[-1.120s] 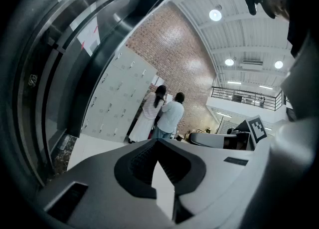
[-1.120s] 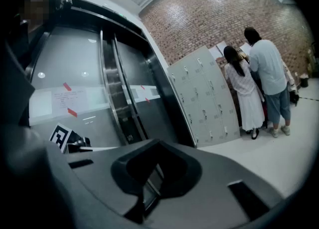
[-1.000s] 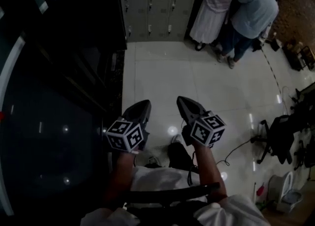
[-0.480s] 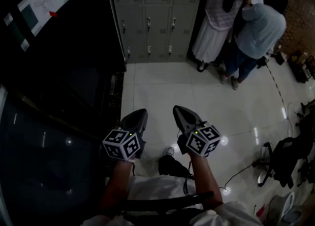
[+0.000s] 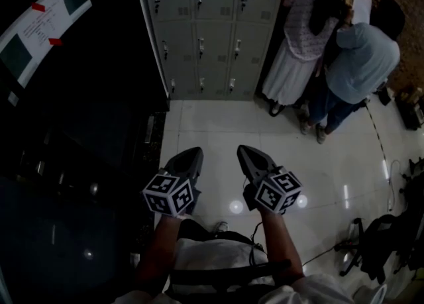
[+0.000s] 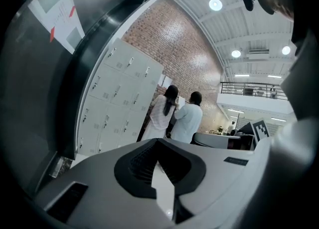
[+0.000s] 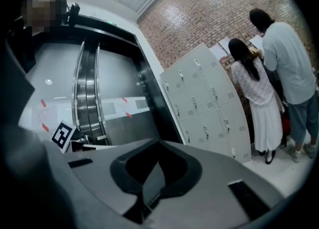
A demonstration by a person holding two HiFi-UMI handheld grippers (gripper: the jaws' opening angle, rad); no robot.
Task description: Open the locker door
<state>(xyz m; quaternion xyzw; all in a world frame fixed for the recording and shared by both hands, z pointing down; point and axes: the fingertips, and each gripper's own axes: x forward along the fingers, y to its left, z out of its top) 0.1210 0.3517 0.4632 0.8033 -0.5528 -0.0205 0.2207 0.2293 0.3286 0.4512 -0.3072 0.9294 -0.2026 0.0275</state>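
A bank of grey lockers (image 5: 205, 24) stands against the far wall, all doors closed, each with a small handle. It also shows in the left gripper view as the lockers (image 6: 117, 98) and in the right gripper view as the lockers (image 7: 204, 108). My left gripper (image 5: 192, 154) and right gripper (image 5: 244, 150) hover side by side over the white floor, well short of the lockers and pointing toward them. Both are shut with nothing between the jaws, as the left gripper (image 6: 158, 140) and right gripper (image 7: 158, 142) show close up.
Two people (image 5: 298, 51) (image 5: 361, 64) stand at the lockers' right end, backs to me. A dark glass wall (image 5: 73, 130) runs along the left. Office chairs and cables (image 5: 371, 243) sit at the lower right. White tiled floor (image 5: 218, 127) lies between me and the lockers.
The lockers have come further into the head view, with more rows of doors showing. Both grippers stay side by side, shut, at about the same place in the picture.
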